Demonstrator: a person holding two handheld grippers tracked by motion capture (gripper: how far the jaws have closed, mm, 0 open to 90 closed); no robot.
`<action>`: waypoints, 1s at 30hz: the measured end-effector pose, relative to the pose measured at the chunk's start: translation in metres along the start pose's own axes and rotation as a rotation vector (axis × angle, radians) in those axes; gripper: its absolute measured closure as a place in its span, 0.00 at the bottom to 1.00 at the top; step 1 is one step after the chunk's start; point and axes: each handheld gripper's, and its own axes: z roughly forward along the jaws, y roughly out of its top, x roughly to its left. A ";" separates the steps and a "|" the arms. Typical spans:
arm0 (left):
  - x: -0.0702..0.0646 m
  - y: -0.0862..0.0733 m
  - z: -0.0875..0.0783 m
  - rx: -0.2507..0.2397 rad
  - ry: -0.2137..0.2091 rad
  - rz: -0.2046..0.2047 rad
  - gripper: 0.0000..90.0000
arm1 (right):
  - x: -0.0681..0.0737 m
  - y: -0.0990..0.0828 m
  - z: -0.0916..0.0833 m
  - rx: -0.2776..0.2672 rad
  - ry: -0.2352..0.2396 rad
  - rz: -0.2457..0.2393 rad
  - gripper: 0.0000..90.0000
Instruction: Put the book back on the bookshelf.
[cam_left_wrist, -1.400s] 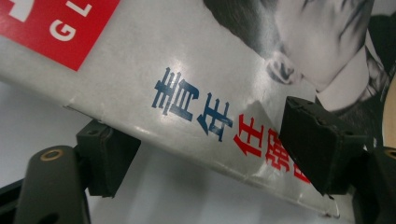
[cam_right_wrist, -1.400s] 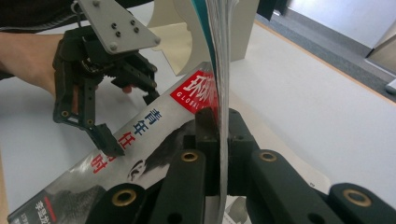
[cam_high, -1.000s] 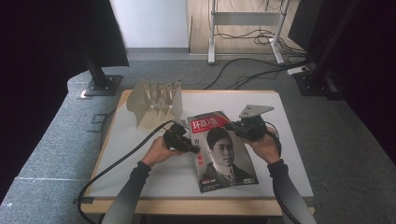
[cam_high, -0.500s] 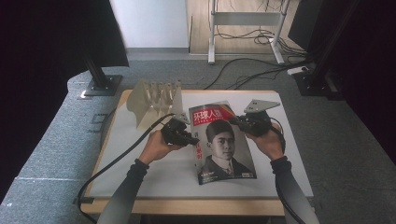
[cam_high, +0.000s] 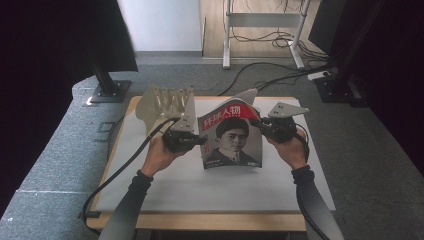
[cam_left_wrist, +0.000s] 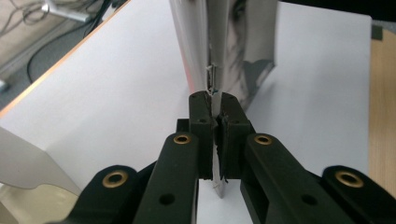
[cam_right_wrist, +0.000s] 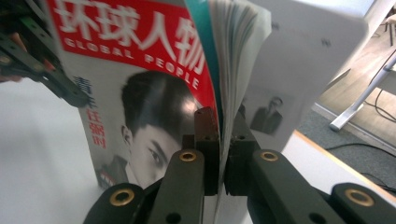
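Note:
A magazine (cam_high: 231, 135) with a red title band and a man's portrait on the cover stands nearly upright on the white table top (cam_high: 200, 185), its lower edge close to the surface. My left gripper (cam_high: 200, 141) is shut on the magazine's left edge; its jaws have just been closing on it. The left gripper view has the pads (cam_left_wrist: 201, 107) pinching the thin edge of the magazine (cam_left_wrist: 243, 56). My right gripper (cam_high: 259, 124) is shut on the right edge, and its jaws (cam_right_wrist: 223, 121) clamp the cover and pages of the magazine (cam_right_wrist: 140, 93), which fan out above them.
A pale slotted rack (cam_high: 167, 102) stands at the table's back left, just behind my left hand. Black cables trail off the table's left front. Monitor stands (cam_high: 107, 87) and a metal frame (cam_high: 260, 30) stand on the floor beyond the table.
The magazine went from lying flat to standing nearly upright, farther back on the table. Both hands rose and moved back with it, and the left gripper now grips its left edge.

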 end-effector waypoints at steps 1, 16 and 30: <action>-0.002 0.000 0.000 0.002 -0.008 0.008 0.94 | -0.001 -0.002 -0.001 -0.004 0.009 0.009 0.94; -0.001 0.040 0.009 -0.010 0.057 -0.026 0.95 | -0.006 -0.013 -0.016 0.009 0.017 0.018 0.89; 0.005 0.022 -0.021 -0.073 0.041 -0.100 0.97 | -0.015 -0.040 -0.015 0.088 -0.084 0.065 0.43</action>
